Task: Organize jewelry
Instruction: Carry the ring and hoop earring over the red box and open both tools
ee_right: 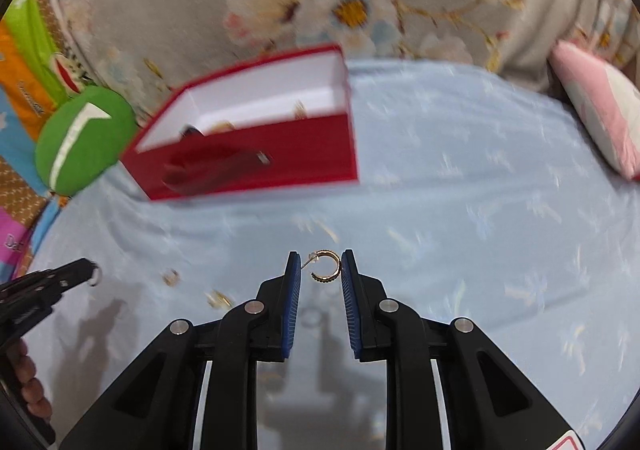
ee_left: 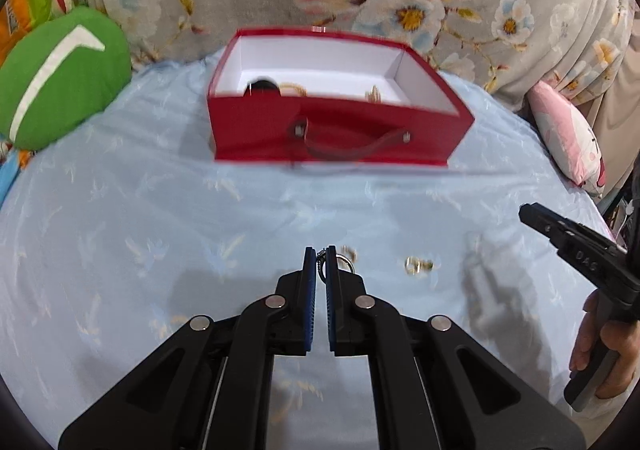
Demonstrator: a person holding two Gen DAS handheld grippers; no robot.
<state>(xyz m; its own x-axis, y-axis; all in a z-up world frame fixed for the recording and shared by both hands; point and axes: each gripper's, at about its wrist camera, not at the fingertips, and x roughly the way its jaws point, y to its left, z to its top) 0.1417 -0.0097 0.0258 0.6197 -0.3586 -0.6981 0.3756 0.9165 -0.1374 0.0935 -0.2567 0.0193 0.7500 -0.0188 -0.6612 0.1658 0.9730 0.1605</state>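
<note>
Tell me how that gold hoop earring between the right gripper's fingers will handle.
The gold hoop earring, pinched in the right gripper, is thin metal, so probably stiff and very light. Its open C shape and thin post offer little contact, so it may twist or slip between the pads. Dropped on the blue bedsheet, it would likely settle rather than roll.

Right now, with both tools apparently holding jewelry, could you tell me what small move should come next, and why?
Probably carry the left tool forward over the red box and open it there. It is shut on a silver ring with a bit of chain, and the box sits open straight ahead with pieces already inside. The right tool grips a gold hoop and could follow.
</note>
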